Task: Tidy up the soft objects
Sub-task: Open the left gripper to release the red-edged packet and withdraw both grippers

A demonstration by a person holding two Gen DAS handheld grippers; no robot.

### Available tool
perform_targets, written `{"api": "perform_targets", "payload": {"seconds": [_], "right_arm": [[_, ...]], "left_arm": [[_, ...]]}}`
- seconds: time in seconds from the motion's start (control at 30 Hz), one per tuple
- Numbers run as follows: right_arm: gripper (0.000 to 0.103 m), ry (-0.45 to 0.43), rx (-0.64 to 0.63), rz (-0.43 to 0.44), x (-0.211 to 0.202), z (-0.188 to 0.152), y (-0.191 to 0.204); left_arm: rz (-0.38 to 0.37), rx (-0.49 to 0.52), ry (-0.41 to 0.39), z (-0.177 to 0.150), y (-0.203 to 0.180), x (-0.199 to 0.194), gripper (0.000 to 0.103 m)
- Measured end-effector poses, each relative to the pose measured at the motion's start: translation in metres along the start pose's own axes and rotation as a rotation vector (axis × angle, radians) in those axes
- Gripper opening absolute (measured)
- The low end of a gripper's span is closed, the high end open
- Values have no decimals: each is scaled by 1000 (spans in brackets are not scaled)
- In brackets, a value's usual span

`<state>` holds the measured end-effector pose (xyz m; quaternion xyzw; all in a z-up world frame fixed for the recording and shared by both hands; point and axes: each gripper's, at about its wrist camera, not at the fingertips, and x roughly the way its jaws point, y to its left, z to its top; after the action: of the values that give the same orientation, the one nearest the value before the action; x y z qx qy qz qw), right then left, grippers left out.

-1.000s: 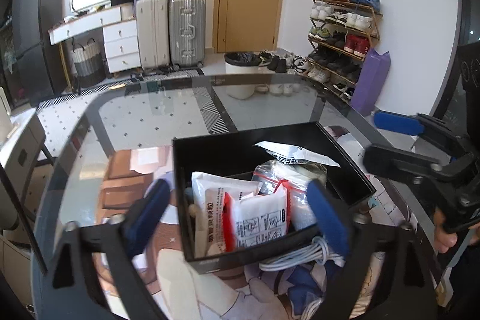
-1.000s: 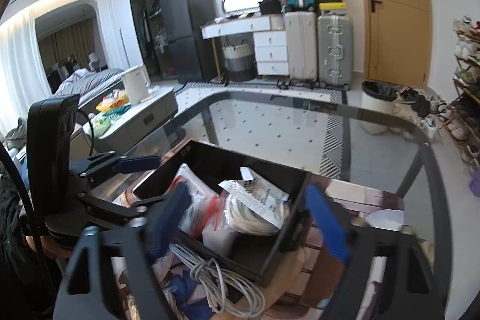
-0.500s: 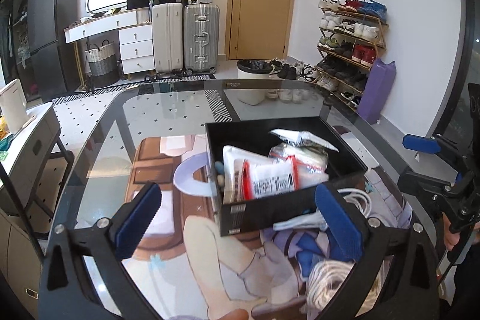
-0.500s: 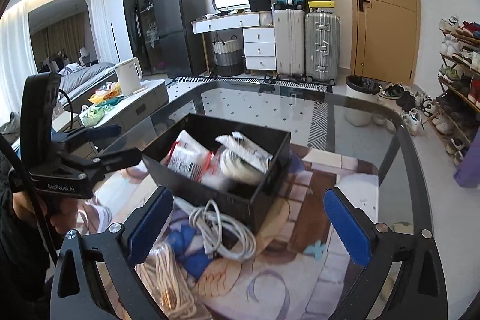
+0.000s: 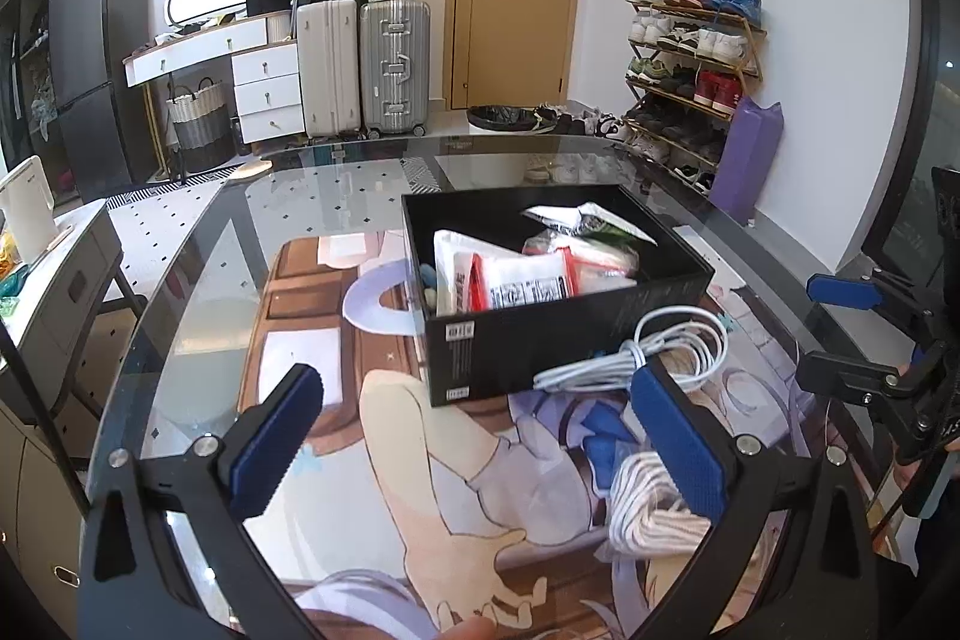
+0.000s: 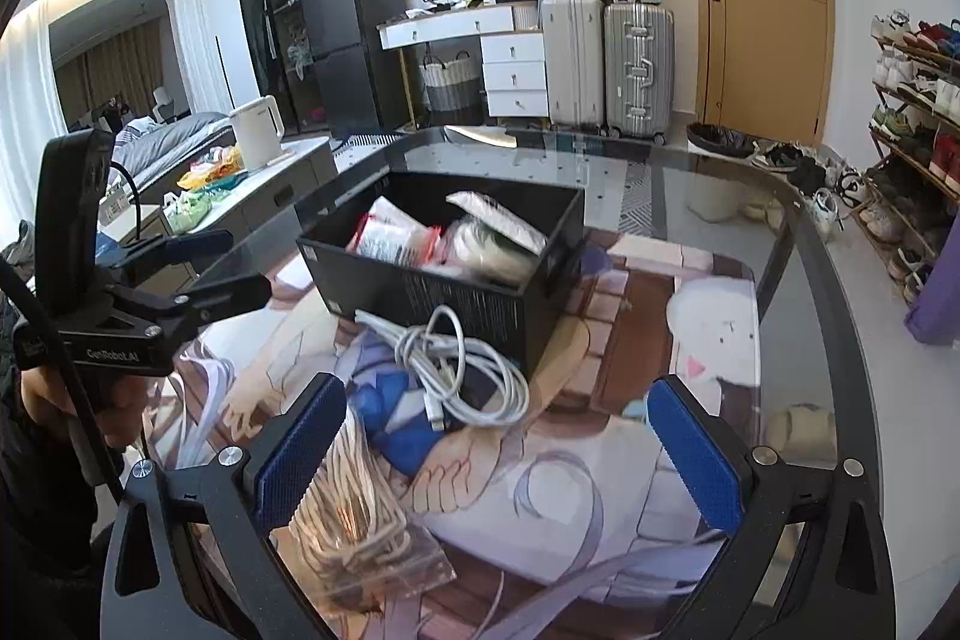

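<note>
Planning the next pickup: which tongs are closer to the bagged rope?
Right. The bagged rope lies against the right tongs' finger; the left tongs sit beside it, apart.

Black frames on both tongs, left tongs [image 5: 480, 439] and right tongs [image 6: 498, 451], with long blue ribbed pads [image 6: 690, 460] and silver screws [image 6: 230, 456] at the joints. White lettering [image 6: 120, 355] on the left one's side, thin black cable [image 6: 129, 208] looping behind. Dark sleeve [image 6: 42, 466] below.
</note>
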<state>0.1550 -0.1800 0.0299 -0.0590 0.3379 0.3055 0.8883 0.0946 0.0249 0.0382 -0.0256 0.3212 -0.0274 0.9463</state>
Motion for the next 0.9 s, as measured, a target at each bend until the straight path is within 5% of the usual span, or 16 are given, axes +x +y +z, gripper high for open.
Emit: {"api": "perform_targets", "payload": {"seconds": [0.9], "right_arm": [[102,30,-9,32,6,-9,5]], "left_arm": [[-112,129,89,-18,-40,4,103]]}}
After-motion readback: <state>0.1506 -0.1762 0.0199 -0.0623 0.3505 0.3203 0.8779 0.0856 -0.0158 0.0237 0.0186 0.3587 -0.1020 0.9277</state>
